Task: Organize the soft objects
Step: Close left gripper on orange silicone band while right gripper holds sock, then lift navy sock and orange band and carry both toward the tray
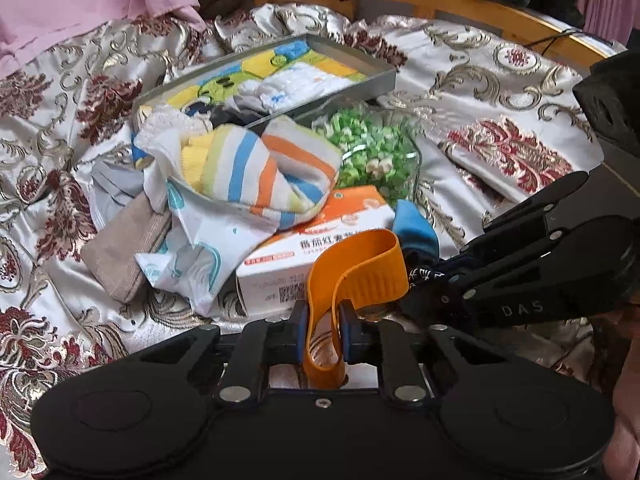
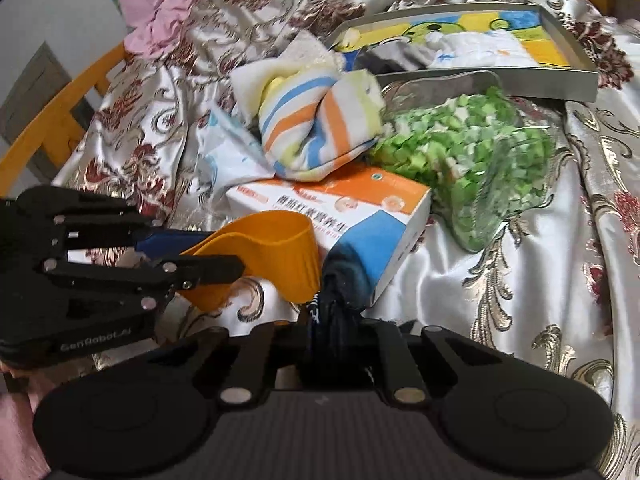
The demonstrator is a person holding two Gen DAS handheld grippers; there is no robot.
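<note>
Shiny cream bedspread (image 1: 500, 92) with gold scrolls and dark-red flowers, rumpled across a bed; yellow wooden bed frame (image 1: 460, 4) behind, pink cloth (image 1: 80, 4) heaped at the far left corner.

Mid-bed, a clutter: shallow grey metal tray (image 1: 360, 60) with a bright cartoon-printed bottom and a few small white and grey garments inside. Just in front of the tray, a rolled striped sock bundle (image 1: 260, 172) in orange, blue, yellow and white, resting partly on a white-and-orange printed carton (image 1: 320, 240). Right of the bundle, touching the carton, a clear bag of green and white paper bits (image 1: 376, 152). Left of the carton, a crumpled white-and-blue plastic wrapper (image 1: 192, 252) and a folded beige ribbed cloth (image 1: 120, 252).

Nearest, left gripper (image 1: 323, 336) pressed together on a wide orange elastic band (image 1: 356, 264), blue pads squeezing the loop's near end, far end arching up over the carton's front edge. Right gripper (image 2: 336, 336) pinched shut on a dark-navy and blue sock (image 2: 348, 268), lying against the carton's near corner, just beside the orange band.
</note>
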